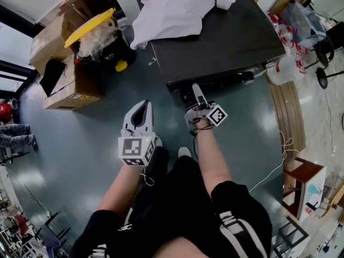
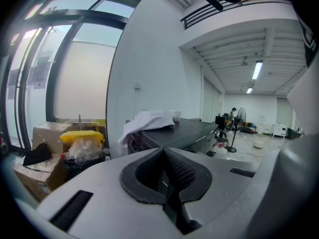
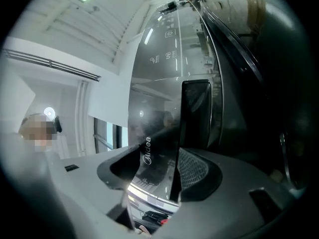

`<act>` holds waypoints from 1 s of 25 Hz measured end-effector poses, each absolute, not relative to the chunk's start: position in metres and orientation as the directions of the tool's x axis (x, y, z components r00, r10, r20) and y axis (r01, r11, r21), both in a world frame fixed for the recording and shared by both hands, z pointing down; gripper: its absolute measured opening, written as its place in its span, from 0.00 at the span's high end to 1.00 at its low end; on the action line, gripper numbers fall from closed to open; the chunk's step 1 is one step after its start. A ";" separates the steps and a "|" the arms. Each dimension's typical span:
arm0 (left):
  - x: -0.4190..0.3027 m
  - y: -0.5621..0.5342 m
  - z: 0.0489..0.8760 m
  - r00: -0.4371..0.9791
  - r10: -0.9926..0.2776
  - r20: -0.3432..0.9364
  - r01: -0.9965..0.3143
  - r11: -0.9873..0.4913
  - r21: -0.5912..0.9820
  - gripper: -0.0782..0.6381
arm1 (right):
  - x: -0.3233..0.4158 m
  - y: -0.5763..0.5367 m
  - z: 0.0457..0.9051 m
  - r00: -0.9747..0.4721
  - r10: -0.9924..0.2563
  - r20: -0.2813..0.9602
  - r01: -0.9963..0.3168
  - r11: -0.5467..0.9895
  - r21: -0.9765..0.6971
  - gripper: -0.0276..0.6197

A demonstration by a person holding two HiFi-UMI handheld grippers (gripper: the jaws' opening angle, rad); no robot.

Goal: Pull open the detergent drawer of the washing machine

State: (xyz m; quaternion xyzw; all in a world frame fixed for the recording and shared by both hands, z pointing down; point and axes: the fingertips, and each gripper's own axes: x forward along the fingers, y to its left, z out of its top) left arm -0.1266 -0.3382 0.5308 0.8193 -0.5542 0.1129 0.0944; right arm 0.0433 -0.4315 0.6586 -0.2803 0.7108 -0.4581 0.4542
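Nearest us, left hand-held gripper point(image 1: 143, 105) idles, jaws together; right hand-held gripper point(image 3: 164, 176) clamps the detergent drawer point(image 3: 197, 103), so we judge a straight outward pull next.

Washing machine point(image 1: 226, 42): smooth dark top with a dull sheen. Detergent drawer point(image 3: 159, 128): glossy, mirror-like dark front. My right gripper point(image 3: 159, 171) and left gripper point(image 2: 167, 178): matt grey plastic shells and black cross-ribbed pads point(image 3: 197, 168). Cloth point(image 1: 169, 12) at the top's rear left corner: white, crumpled. Cardboard box point(image 1: 70, 85): brown, matt. Floor point(image 1: 80, 144): smooth, faintly shiny.
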 end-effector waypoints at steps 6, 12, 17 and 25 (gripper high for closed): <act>-0.130 -0.340 0.531 0.356 -0.887 0.295 -0.932 -0.362 0.035 0.89 | 0.044 -0.430 0.659 -0.426 -0.805 -0.413 0.050 0.435 -0.899 0.63; -0.130 -0.340 0.530 0.352 -0.888 0.296 -0.933 -0.358 0.036 0.89 | 0.044 -0.423 0.658 -0.440 -0.795 -0.418 0.052 0.442 -0.895 0.63; -0.131 -0.336 0.534 0.346 -0.891 0.294 -0.936 -0.351 0.036 0.89 | 0.045 -0.421 0.663 -0.436 -0.796 -0.421 0.066 0.438 -0.896 0.66; -0.137 -0.330 0.534 0.333 -0.897 0.292 -0.939 -0.342 0.019 0.89 | 0.046 -0.419 0.663 -0.438 -0.792 -0.425 0.085 0.434 -0.897 0.67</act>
